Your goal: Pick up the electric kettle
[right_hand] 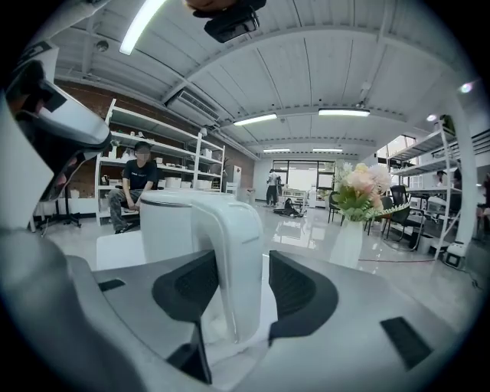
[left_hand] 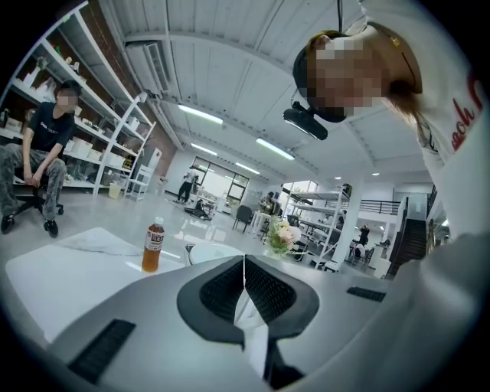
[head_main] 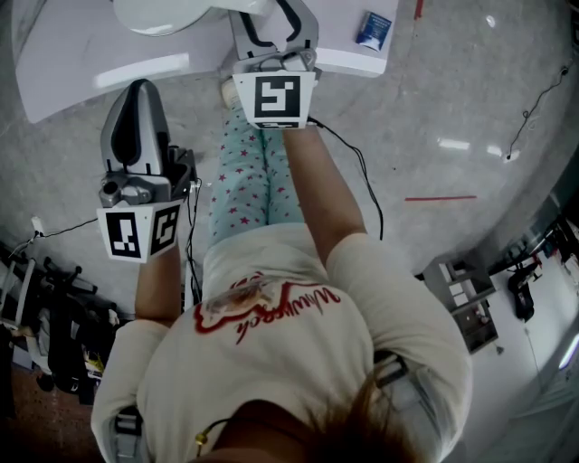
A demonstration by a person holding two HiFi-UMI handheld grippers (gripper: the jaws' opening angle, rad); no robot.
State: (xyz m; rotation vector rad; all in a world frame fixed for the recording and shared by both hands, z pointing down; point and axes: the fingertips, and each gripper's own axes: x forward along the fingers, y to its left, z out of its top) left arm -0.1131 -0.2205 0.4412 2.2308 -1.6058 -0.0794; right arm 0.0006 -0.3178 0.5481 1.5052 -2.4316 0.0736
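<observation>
While the electric kettle [right_hand: 164, 230] stands upright on the white table [head_main: 81, 63], the right tongs [right_hand: 243, 287] are reached forward around its handle [right_hand: 239, 253]. In the right gripper view the white handle rises between the two dark pads. The left pad lies against or just beside it, and a clear gap shows between the handle and the right pad, so these tongs are released and not yet clamped. From the head view the right tongs [head_main: 271, 32] sit at the near edge of the table, just beside the kettle's rounded white body [head_main: 172, 14]. A small blue packet [head_main: 373, 29] lies on the table further to the right. The left tongs [head_main: 137, 90] are held lower and well apart from the kettle, off the table's near edge and above the floor. In the left gripper view the left tongs [left_hand: 244, 287] are clenched, the pads meeting along a thin line with nothing between them. Beyond them a bottle of brown drink [left_hand: 153, 245] stands on the table. A vase of flowers [right_hand: 356, 210] stands to the right of the kettle, and a seated person [right_hand: 134, 187] is by the shelves [right_hand: 184, 172] at the back.
</observation>
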